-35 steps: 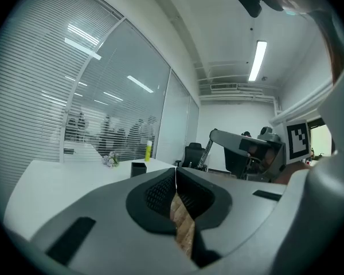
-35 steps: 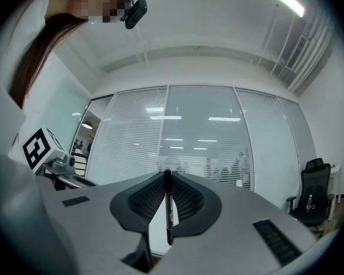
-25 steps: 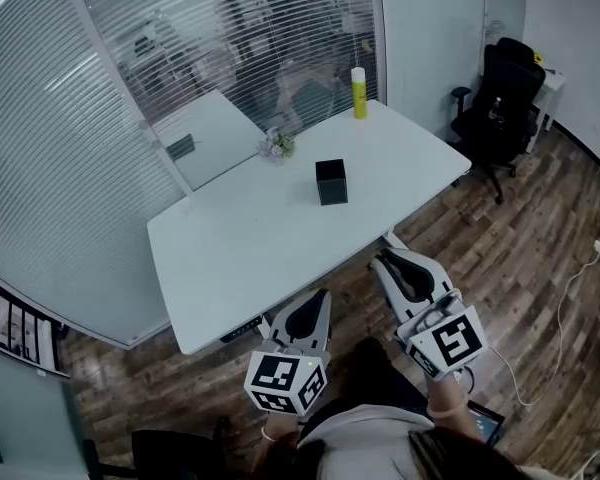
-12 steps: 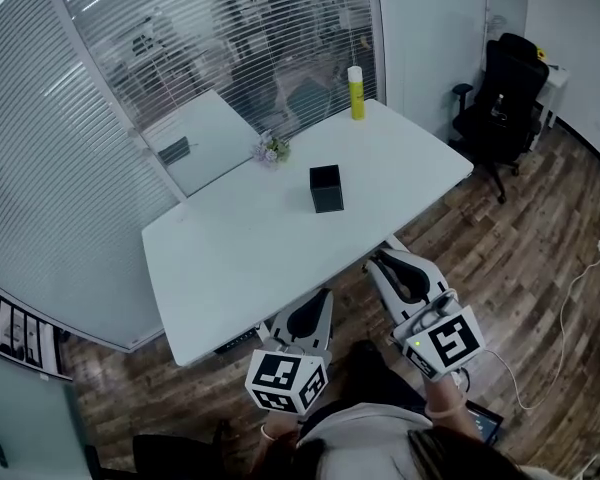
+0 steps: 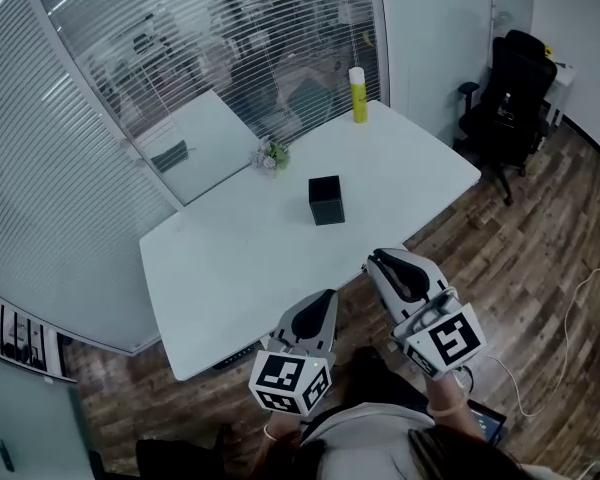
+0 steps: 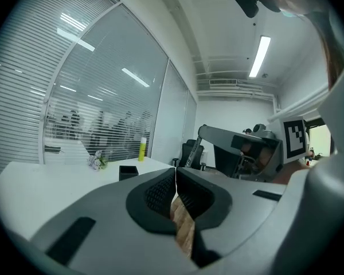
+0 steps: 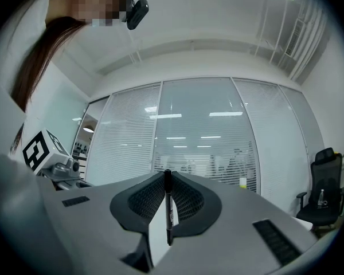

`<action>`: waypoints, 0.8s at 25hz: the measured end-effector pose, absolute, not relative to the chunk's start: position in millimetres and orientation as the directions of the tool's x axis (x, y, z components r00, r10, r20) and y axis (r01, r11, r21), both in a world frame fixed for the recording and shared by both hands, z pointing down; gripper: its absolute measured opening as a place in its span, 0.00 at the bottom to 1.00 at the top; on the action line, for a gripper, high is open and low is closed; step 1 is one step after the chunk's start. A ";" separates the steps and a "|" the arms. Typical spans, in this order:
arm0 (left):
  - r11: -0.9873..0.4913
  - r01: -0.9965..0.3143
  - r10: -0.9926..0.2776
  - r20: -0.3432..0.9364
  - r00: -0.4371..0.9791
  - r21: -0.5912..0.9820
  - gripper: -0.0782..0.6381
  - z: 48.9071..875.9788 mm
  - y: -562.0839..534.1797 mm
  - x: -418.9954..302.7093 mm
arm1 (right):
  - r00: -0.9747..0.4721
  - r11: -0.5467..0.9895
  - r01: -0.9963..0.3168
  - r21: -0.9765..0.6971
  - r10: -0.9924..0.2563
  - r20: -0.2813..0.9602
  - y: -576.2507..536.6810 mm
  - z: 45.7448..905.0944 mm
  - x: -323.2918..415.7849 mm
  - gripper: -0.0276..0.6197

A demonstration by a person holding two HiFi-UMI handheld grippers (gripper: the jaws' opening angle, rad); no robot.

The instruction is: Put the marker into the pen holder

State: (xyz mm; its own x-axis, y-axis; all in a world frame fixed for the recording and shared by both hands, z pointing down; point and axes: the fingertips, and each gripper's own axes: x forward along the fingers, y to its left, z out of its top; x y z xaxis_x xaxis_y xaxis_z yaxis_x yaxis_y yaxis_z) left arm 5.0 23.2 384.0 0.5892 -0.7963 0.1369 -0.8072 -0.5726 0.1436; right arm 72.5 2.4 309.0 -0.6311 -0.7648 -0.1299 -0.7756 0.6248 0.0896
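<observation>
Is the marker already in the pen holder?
No, the marker is clamped in the right gripper, apart from the pen holder.

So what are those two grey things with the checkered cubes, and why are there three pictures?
They are hand tools called grippers, each with two jaws. A person holds the left gripper and the right gripper. One picture comes from a camera on the person's head; the other two come from cameras riding on the grippers. On the white table stand a black pen holder, a yellow bottle and a bunch of flowers. The right gripper's jaws are closed on a black marker. The left gripper's jaws are together, with nothing between them.
</observation>
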 end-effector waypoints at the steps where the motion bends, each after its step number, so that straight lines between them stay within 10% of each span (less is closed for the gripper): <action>1: -0.572 -0.807 -0.796 0.139 0.589 0.145 0.14 384.8 17.9 5.9 | -0.634 0.628 -0.773 0.088 -0.762 -0.128 -3.0 309.8 72.2 0.14; 20: -0.554 -0.815 -0.797 0.176 0.578 0.170 0.14 401.3 -76.3 12.9 | -0.658 0.655 -0.753 0.064 -0.747 -0.098 -98.5 324.0 74.8 0.14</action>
